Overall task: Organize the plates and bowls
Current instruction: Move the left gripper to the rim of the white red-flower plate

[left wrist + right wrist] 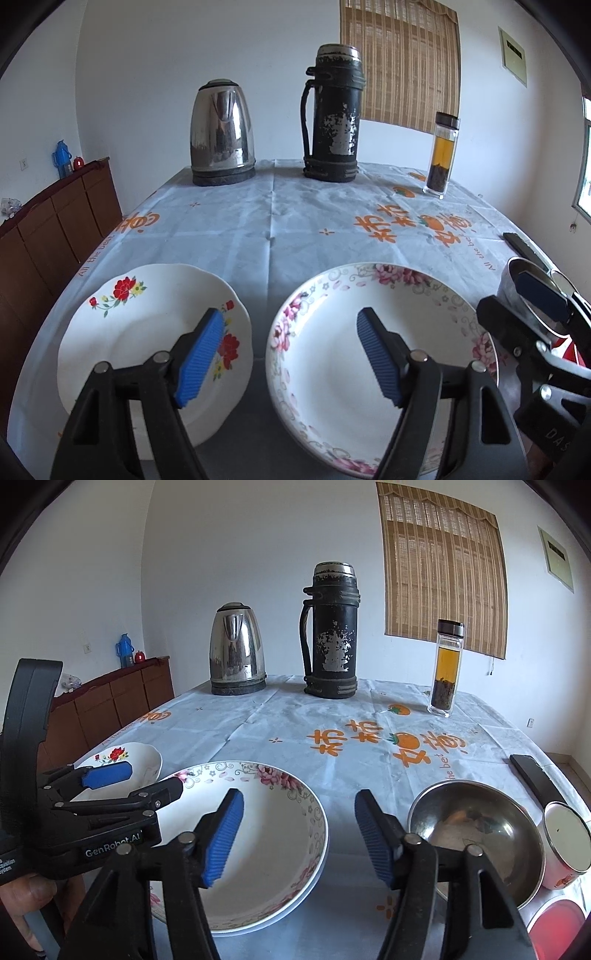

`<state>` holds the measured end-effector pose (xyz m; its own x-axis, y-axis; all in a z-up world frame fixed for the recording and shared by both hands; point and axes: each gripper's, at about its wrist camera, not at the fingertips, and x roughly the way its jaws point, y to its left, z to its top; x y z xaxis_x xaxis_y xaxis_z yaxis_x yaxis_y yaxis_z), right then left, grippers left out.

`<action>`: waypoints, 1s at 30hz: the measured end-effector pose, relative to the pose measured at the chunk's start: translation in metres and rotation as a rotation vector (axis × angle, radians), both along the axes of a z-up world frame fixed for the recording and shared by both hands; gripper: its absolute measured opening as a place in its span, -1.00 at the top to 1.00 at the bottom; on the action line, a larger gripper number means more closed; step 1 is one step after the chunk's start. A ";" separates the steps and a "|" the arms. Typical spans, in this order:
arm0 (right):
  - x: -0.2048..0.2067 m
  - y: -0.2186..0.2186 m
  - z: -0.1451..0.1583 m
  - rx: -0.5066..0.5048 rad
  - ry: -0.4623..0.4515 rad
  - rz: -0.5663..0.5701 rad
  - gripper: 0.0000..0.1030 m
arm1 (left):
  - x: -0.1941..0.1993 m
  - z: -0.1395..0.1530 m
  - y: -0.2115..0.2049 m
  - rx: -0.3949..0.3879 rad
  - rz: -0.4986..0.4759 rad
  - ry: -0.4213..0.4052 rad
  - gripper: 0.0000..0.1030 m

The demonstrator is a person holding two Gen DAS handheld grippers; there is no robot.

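A white plate with red flowers [147,332] lies at the table's near left; it also shows in the right wrist view [129,760]. A deeper plate with a pink floral rim [354,354] lies beside it, also in the right wrist view [258,834]. A steel bowl [476,830] sits to its right. My left gripper [291,350] is open and empty, hovering above the gap between the two plates. My right gripper [299,834] is open and empty, above the gap between the pink-rimmed plate and the steel bowl.
A steel kettle [221,133], a black thermos [334,114] and a glass tea bottle [441,155] stand at the far edge. A small steel-topped cup [565,845] and a red lid [557,923] lie right of the bowl. A black remote [535,775] lies near the right edge.
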<state>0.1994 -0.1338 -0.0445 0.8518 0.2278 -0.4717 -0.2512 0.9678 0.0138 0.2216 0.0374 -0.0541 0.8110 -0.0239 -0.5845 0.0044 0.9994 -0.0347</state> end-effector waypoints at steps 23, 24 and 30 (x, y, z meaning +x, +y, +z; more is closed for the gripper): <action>-0.019 0.006 0.007 -0.039 -0.123 -0.006 -0.49 | -0.039 0.033 0.078 -0.028 0.189 -0.086 -0.85; -0.019 0.006 0.007 -0.042 -0.122 -0.006 -0.39 | -0.039 0.033 0.085 -0.023 0.201 -0.087 -0.85; -0.011 0.021 0.004 -0.008 0.002 0.068 0.12 | -0.034 0.030 0.129 0.023 0.268 -0.078 -0.85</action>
<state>0.1888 -0.1132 -0.0409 0.8334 0.2813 -0.4757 -0.3165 0.9486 0.0064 0.1878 0.1662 -0.0241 0.8291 0.2104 -0.5181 -0.2585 0.9658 -0.0216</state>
